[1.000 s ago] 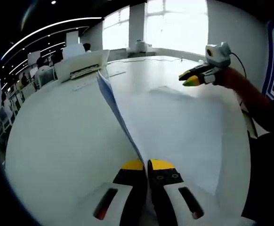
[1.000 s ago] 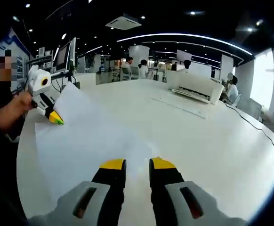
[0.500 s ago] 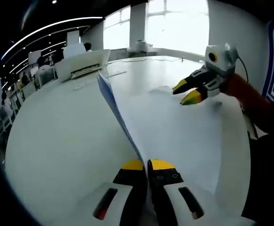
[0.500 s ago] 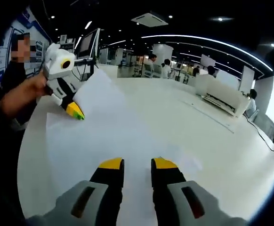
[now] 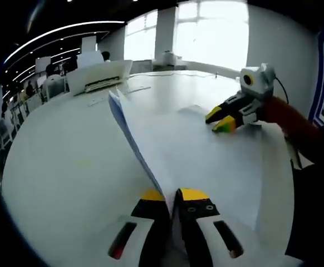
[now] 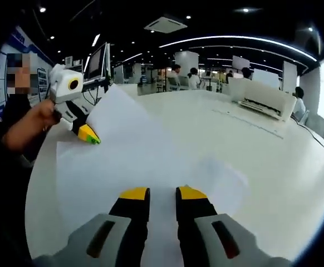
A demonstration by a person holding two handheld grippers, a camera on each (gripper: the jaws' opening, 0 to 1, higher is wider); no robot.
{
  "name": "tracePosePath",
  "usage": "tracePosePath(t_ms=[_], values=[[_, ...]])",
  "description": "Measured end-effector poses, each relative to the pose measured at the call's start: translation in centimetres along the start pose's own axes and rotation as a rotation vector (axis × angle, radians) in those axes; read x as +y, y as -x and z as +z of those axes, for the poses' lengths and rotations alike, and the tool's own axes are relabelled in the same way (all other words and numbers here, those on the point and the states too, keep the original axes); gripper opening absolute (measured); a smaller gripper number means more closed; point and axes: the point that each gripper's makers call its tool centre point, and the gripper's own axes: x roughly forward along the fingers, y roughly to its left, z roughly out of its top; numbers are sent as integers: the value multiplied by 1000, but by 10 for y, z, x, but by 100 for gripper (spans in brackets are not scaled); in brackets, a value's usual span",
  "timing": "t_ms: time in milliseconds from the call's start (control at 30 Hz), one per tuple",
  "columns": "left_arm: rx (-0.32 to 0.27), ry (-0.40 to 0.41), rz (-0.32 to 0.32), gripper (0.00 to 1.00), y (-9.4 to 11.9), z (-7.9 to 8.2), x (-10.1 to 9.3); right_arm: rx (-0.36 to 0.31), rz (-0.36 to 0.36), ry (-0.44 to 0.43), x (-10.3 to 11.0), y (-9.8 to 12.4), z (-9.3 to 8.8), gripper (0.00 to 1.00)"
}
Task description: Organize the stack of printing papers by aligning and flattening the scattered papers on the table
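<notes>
Loose white printing papers (image 5: pixel 206 161) lie spread on the round white table (image 5: pixel 67 167). My left gripper (image 5: pixel 172 194) is shut on one sheet's near edge, and that sheet (image 5: pixel 131 139) stands up tilted from the pile. In the right gripper view the same left gripper (image 6: pixel 88 135) pinches the raised sheet (image 6: pixel 117 114) at the upper left. My right gripper (image 6: pixel 163 193) hangs open just over the flat papers (image 6: pixel 151 161), with nothing between its jaws. From the left gripper view it (image 5: pixel 219 120) sits low over the far right part of the pile.
A white printer (image 5: pixel 98 77) stands on the table's far side, seen again (image 6: pixel 262 99) at upper right. A thin cable (image 6: pixel 318 161) crosses the table near its right edge. A person's red sleeve (image 5: pixel 295 122) and hand (image 6: pixel 31 125) hold the grippers. People sit in the background.
The right gripper has come down and nearer over the papers, its jaws a little wider apart. The left gripper still pinches the raised sheet, which leans slightly further over.
</notes>
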Motion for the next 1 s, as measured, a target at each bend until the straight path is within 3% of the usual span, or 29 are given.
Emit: tracePosePath(t_ms=[167,333,433,500,600,733,833,1000], values=[[-26,43,-14,15,11,-1,5,-14,1,5,1,-2,2,15],[-36,85,27,17,29,-9,24,-20,-6,9,2,-2,3,15],[-21,56,119,13,42,-13,43,-23,-7,9,2,-3,3,15],[-28,53,136,13,48,-8,44,-24,-7,9,3,-3,3,15],[-75,13,138,15,51,14,34,-26,-7,10,3,-2,3,15],[-98,-77,104,18,36,36,8,-29,-6,9,4,-2,3,15],[-66,-115,86,20,20,32,0,-29,-6,9,3,-2,3,15],[16,-159,72,22,4,10,-5,-31,-5,10,3,-1,3,15]])
